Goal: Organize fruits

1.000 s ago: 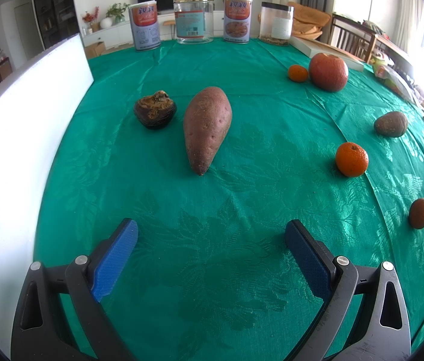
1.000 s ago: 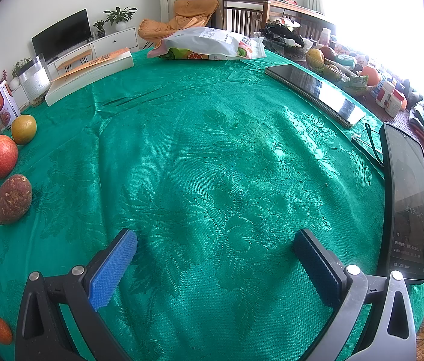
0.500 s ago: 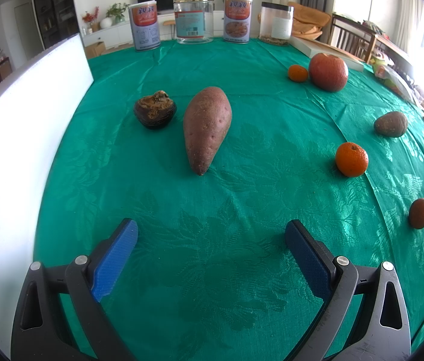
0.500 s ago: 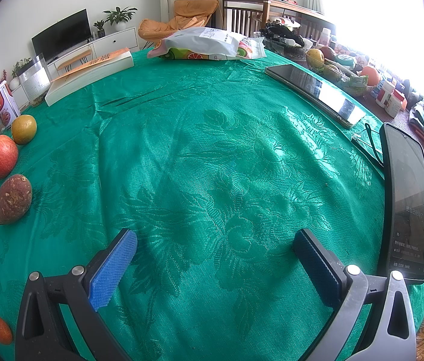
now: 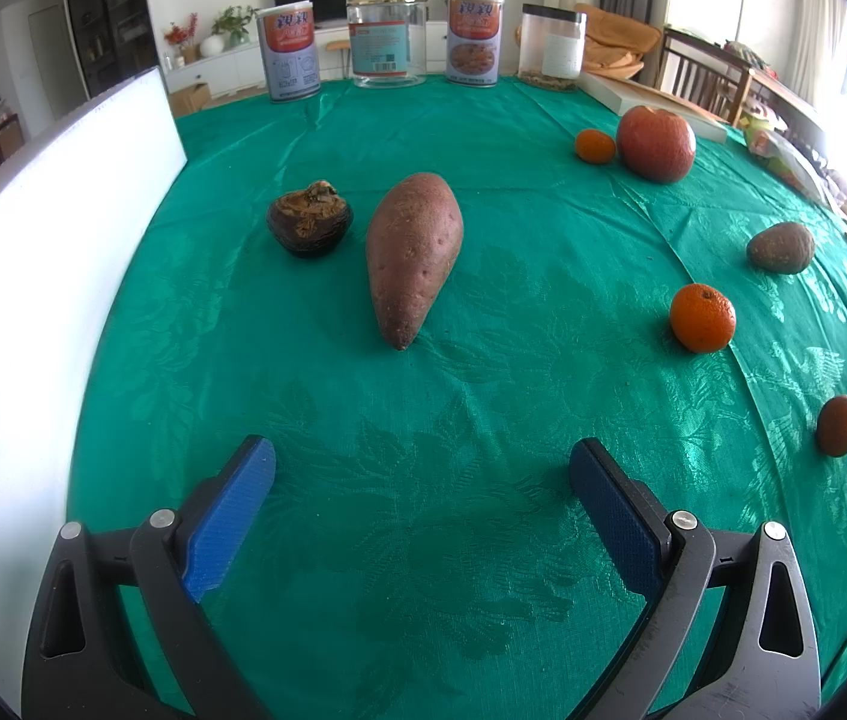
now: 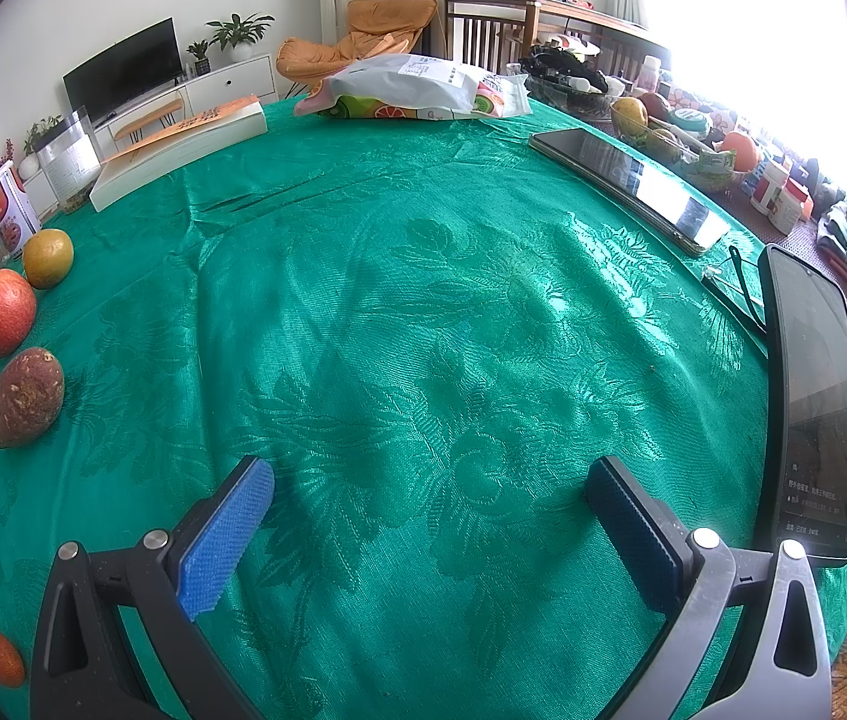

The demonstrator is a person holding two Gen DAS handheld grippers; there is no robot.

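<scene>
Fruit everywhere and nothing gathered, by the look of it! Left gripper (image 5: pixel 422 474) hovers low over the green tablecloth (image 5: pixel 483 276) with its blue pads spread wide and nothing between them. Dead ahead of it lies the sweet potato (image 5: pixel 414 257), tip pointing back toward the gripper, with a dark shrivelled fruit (image 5: pixel 310 225) just beside it on the left. Off to the right, ahead, sits a tangerine (image 5: pixel 702 318); farther ahead on the right a big red apple (image 5: pixel 655 144) has a small orange (image 5: pixel 595 146) right beside it, and a brown oval fruit (image 5: pixel 781 247) lies out near the right edge. Nearest on the right, a small dark-orange fruit (image 5: pixel 839 425).

Over to the right gripper (image 6: pixel 430 483): fingers also wide apart, empty, facing bare cloth, with a dark phone (image 6: pixel 816 408) off to its right and fruit strung along its far left.

My read: sorting hasn't visibly started. Pieces are scattered well apart, no pile or container of fruit in sight, so all the picking remains.
</scene>
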